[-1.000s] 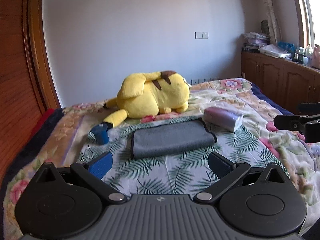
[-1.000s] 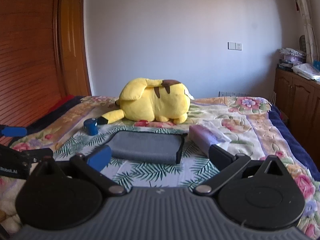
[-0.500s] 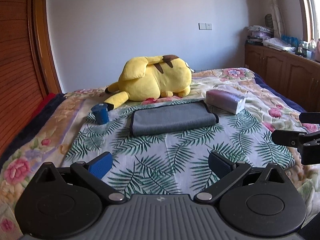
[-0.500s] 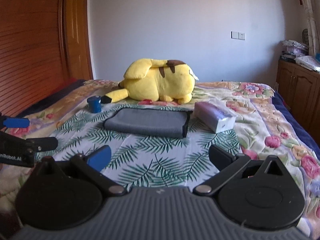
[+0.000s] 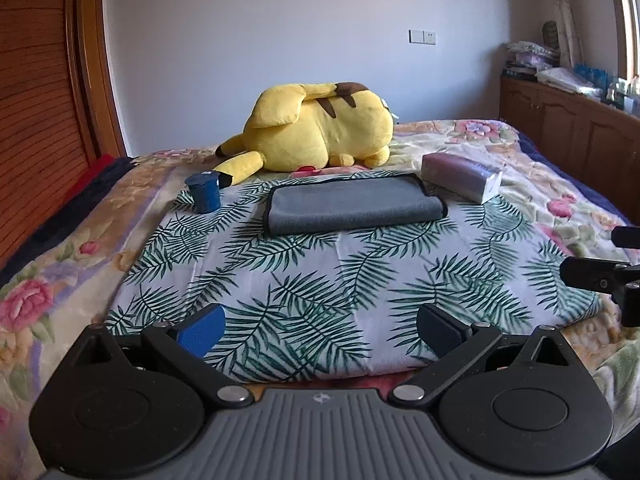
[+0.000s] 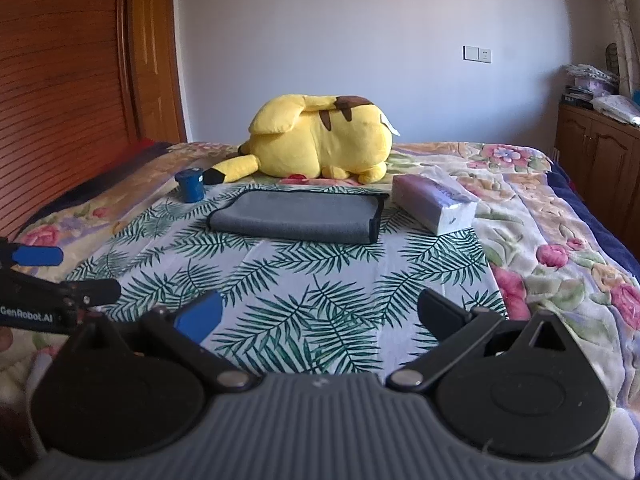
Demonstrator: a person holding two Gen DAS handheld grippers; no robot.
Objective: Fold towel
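Where palm-leaf sheet (image 5: 320, 280) covers floral bed (image 6: 560, 248), folded grey towel (image 5: 352, 206), both grippers' fingers (image 5: 202, 330) (image 6: 200, 314) apart, empty

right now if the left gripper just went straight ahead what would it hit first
Probably the palm-leaf sheet, since the open left gripper points slightly downward; the folded grey towel lies further along. Depth is unclear.

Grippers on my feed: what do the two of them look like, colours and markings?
Both look alike: a grey ribbed body, two round black discs, black linkage arms with silver pivot screws. On the left gripper one fingertip pad is bright blue, the other dark; the right gripper has a matching blue pad. The right wrist view shows white "GenRobot.AI" lettering on the left gripper's side. No cables or sleeves show.
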